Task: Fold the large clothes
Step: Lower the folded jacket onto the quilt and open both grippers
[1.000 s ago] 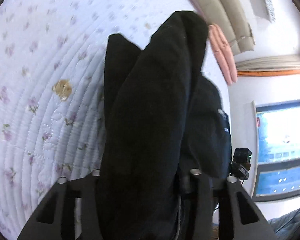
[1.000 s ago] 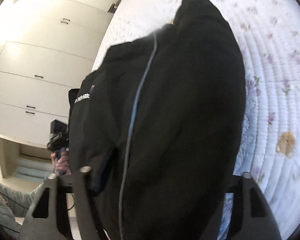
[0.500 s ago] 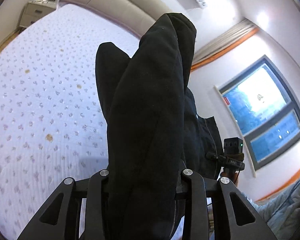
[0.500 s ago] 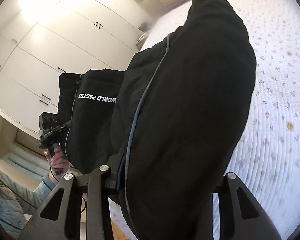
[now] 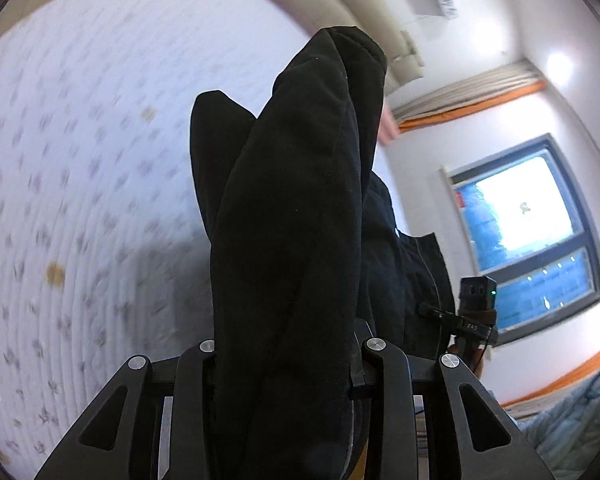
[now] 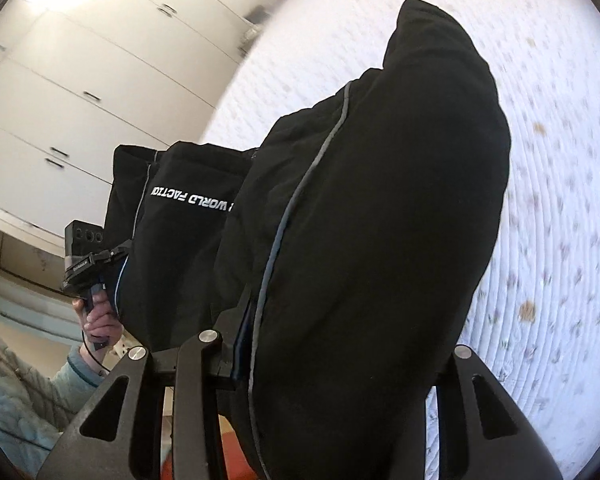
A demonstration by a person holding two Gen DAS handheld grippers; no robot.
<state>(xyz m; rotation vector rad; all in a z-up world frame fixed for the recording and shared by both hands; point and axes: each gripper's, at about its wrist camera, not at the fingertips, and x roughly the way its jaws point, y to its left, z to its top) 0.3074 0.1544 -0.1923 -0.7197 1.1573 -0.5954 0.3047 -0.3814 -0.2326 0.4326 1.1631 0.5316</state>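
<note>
The black garment (image 5: 292, 240) hangs bunched in the air above the bed (image 5: 80, 160), held up at two places and sagging between them. It is thick dark fabric with a thin grey piping line and white lettering on one panel, seen best in the right wrist view (image 6: 360, 240). The left tongs (image 5: 290, 354) are closed on a thick fold of it, the cloth filling the gap between the two fingers and rising well past them. The right tongs (image 6: 328, 344) grip another bulky fold in the same way, their fingers pressed against the cloth on both sides.

Under the garment lies the bed's white quilted cover with small floral sprigs and a few brownish spots; its far edge meets a padded headboard (image 5: 364, 12). White wardrobe doors (image 6: 80, 80) stand beyond the bed on one side, a window (image 5: 528, 232) on the other. A hand (image 6: 98, 320) in a pale quilted sleeve (image 6: 16, 392) holds the left tool's handle.
</note>
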